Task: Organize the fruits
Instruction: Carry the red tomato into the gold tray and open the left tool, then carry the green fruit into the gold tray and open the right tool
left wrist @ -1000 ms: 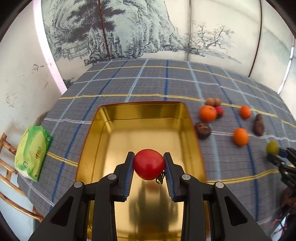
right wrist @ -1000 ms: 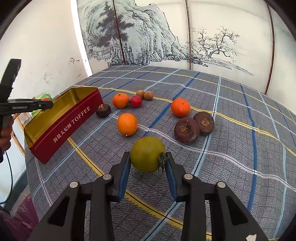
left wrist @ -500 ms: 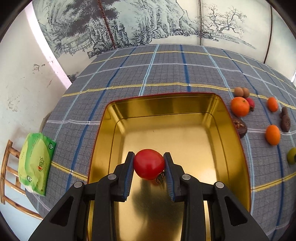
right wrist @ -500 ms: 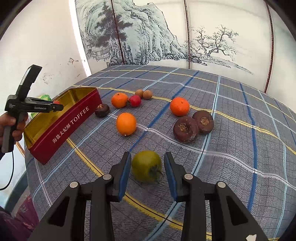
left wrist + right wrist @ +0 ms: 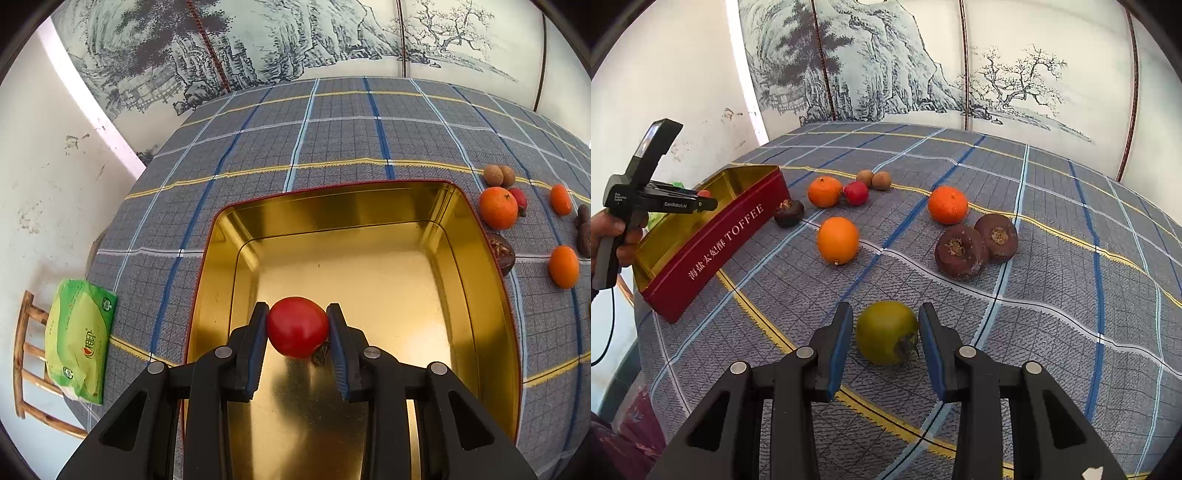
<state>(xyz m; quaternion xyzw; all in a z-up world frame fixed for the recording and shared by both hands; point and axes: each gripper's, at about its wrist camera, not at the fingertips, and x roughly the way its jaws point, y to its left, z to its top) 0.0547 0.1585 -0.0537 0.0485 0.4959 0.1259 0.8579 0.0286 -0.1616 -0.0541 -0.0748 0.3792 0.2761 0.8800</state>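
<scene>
**Fruit sorting at its first deposit: tin bare, one fruit carried, one fruit straddled**

A checked tablecloth (image 5: pixel 1052 280) covers the table. At its left edge stands an open toffee tin (image 5: pixel 480 280), red outside and gold inside; its floor is bare, so no fruit appears to have been placed yet. A green tissue pack (image 5: pixel 79 339) lies beside the tin, near the table edge.

Scattered on the cloth, well apart from the tin's interior, are three oranges (image 5: pixel 837 240), two large dark brown fruits (image 5: pixel 960 252) touching each other, a smaller dark fruit (image 5: pixel 788 212) just beside the tin wall, a small red fruit (image 5: pixel 856 192) and two small brown fruits (image 5: pixel 873 180). By this count nearly the whole task remains.

The left gripper (image 5: pixel 297 328) hangs over the near part of the tin, its blue pads clamped on both sides of a red tomato (image 5: pixel 297 326); the tomato is above the tin floor, not resting on it. The right gripper (image 5: pixel 882 334) points down at a green fruit (image 5: pixel 886 331) lying on the cloth; the fruit sits between the fingers (image 5: pixel 839 345), which stand slightly apart from it, a thin gap showing on each side, so it is straddled rather than gripped.
</scene>
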